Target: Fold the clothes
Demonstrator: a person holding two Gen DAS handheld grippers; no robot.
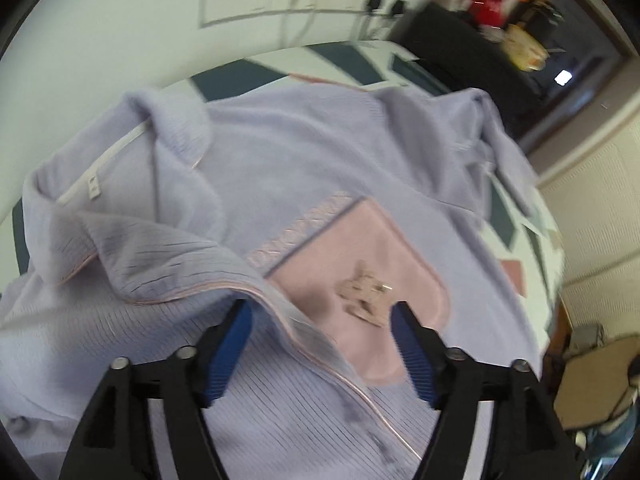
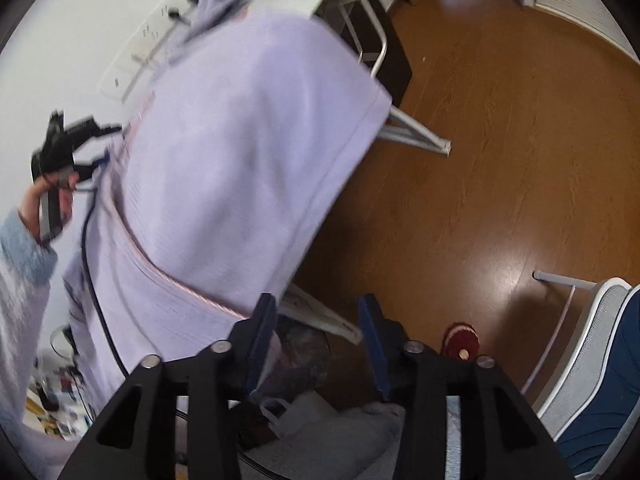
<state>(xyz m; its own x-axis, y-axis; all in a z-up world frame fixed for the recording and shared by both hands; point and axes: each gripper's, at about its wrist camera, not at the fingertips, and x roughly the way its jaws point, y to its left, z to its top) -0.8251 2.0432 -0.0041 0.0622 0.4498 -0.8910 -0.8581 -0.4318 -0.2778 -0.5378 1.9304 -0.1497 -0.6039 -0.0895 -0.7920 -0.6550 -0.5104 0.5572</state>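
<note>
A lilac knit shirt (image 1: 304,168) with a collar and a pink chest pocket (image 1: 360,276) lies spread on the table. My left gripper (image 1: 322,312) hovers open just above it, its blue pads on either side of the front placket and the pocket's lower edge. In the right wrist view the same shirt (image 2: 240,152) drapes over the table's edge, its hem hanging. My right gripper (image 2: 316,312) is open below the hem corner; its left pad (image 2: 262,332) is beside the cloth, touching or not I cannot tell. A hand (image 2: 44,192) holds the other gripper at far left.
The table (image 1: 344,60) has a white top with dark teal shapes. A white wall with sockets (image 1: 384,4) stands behind it. Black furniture (image 1: 472,52) is at the far right. Wooden floor (image 2: 500,160), white table legs (image 2: 412,132) and a white chair with a blue seat (image 2: 600,380) lie below.
</note>
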